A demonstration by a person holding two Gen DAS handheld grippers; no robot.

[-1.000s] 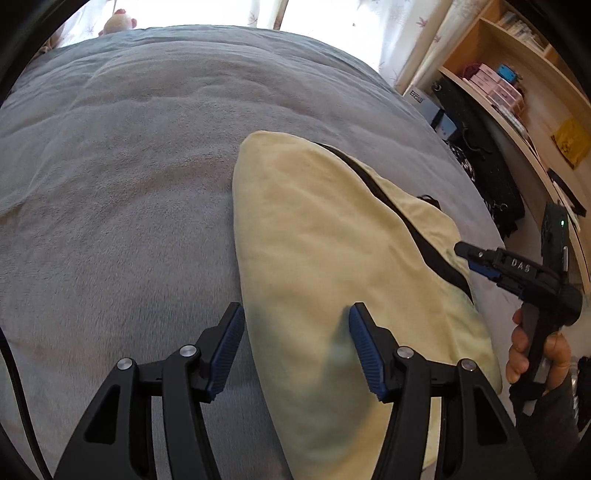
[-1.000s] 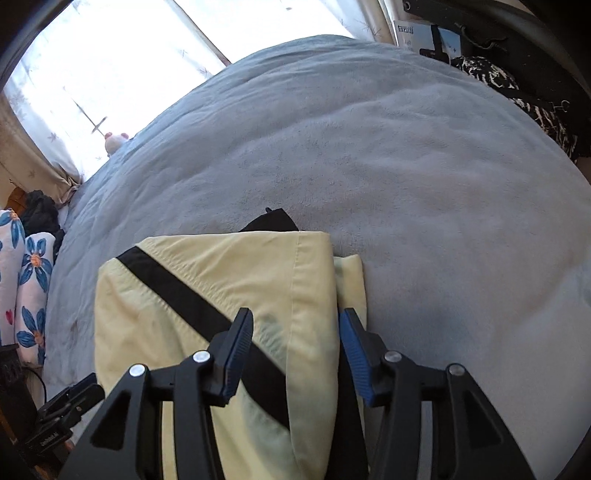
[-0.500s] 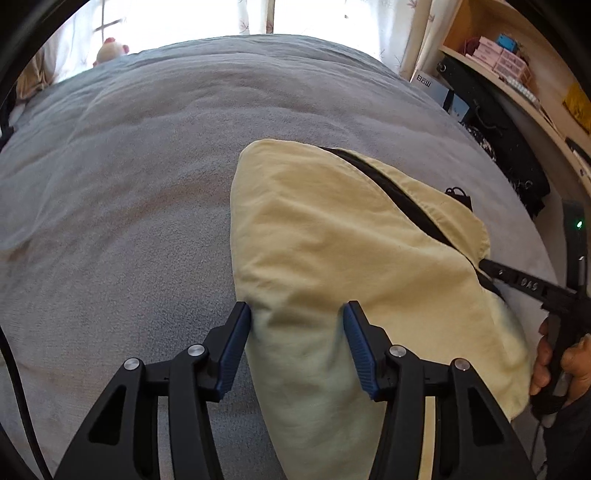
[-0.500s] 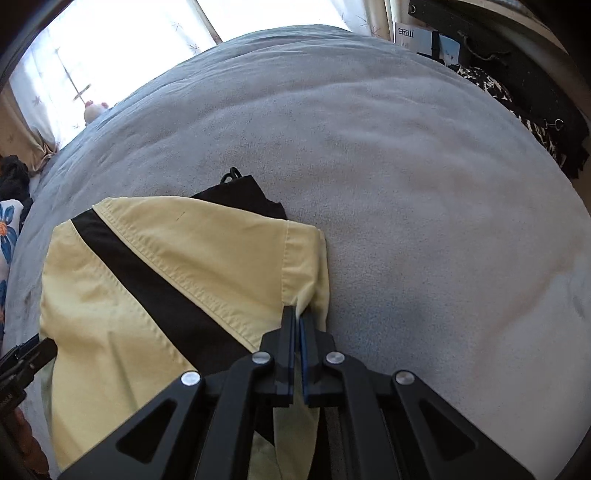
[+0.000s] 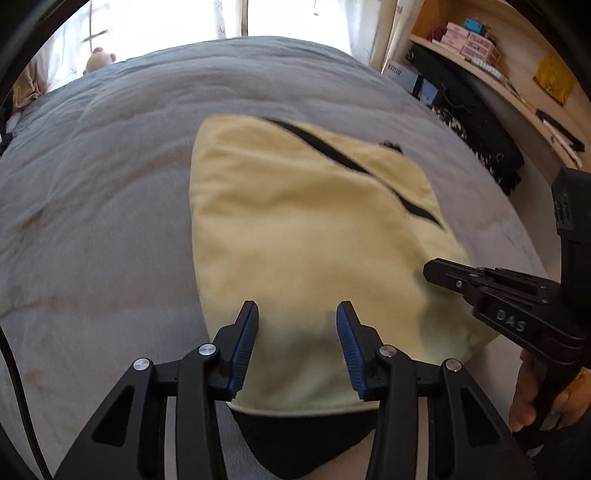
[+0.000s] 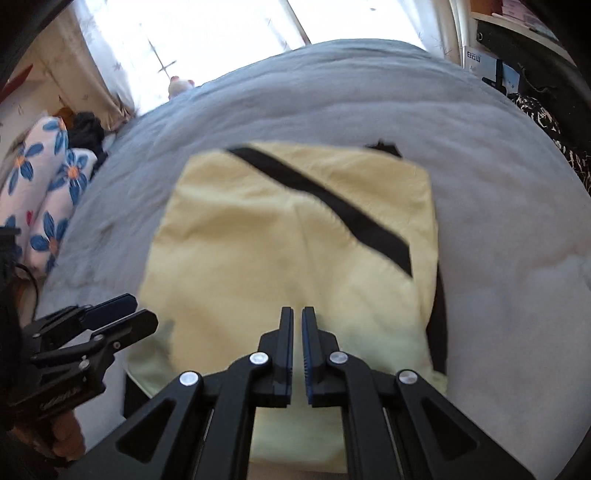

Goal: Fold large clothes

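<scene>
garment (image 5: 306, 229) flat on blanket (image 5: 103, 221), mid-bed | left gripper (image 5: 297, 332) over near hem | right gripper (image 6: 297, 343) over near edge, right of left one | pillows (image 6: 44, 192) left of bed | shelves (image 5: 491, 55) right | toy (image 5: 99, 59) behind

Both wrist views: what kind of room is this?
Most likely a bedroom. The yellow garment lies on a bed with a grey blanket, floral pillows sit beside it, and a curtained window stands behind, with wooden shelves to one side.
</scene>
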